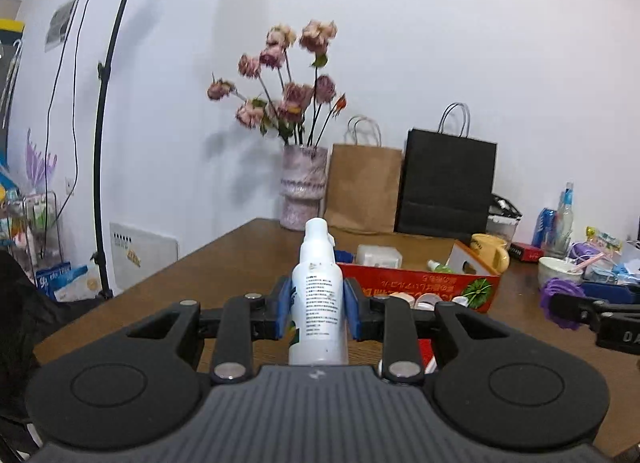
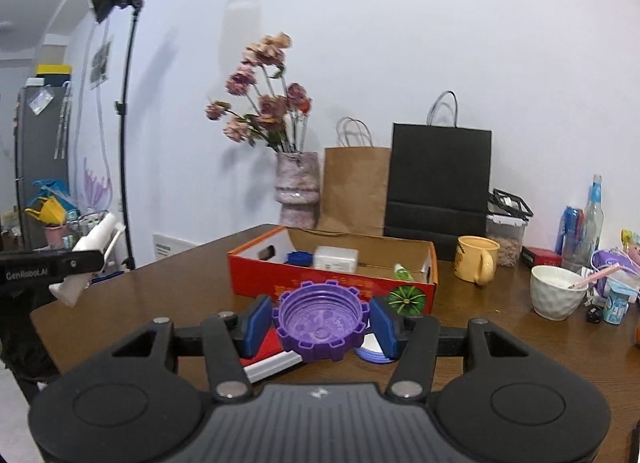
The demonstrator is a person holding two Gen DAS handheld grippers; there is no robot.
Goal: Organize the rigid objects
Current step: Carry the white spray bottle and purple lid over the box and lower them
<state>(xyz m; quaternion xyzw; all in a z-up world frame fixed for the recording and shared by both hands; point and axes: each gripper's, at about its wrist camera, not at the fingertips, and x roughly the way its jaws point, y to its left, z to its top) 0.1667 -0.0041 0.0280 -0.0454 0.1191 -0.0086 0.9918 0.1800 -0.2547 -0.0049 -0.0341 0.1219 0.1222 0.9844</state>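
A: Biggest thing first: the box sits open on the table, just ahead of both grippers. Its near wall stands up. I'd guess anything brought in low could knock that wall and shove the whole box back toward the vase and the paper bags.

B: And the bottle?

A: The left gripper has its jaws closed on the white bottle's body, gripping it upright in the air near the table's left edge. It's tall and smooth, with the pads low on it. If it tilts on release it may fall across the white carton already in the box, or slip out sideways before it gets there.

B: The right one?

A: The right gripper has its jaws closed on the purple lid, open side up, just short of the box. The pads press on toothed edges, so the hold could be uneven and the lid might twist or pop free.

B: Anything smaller?

A: The little green tube inside the box. A dropped lid could land on it and rock.
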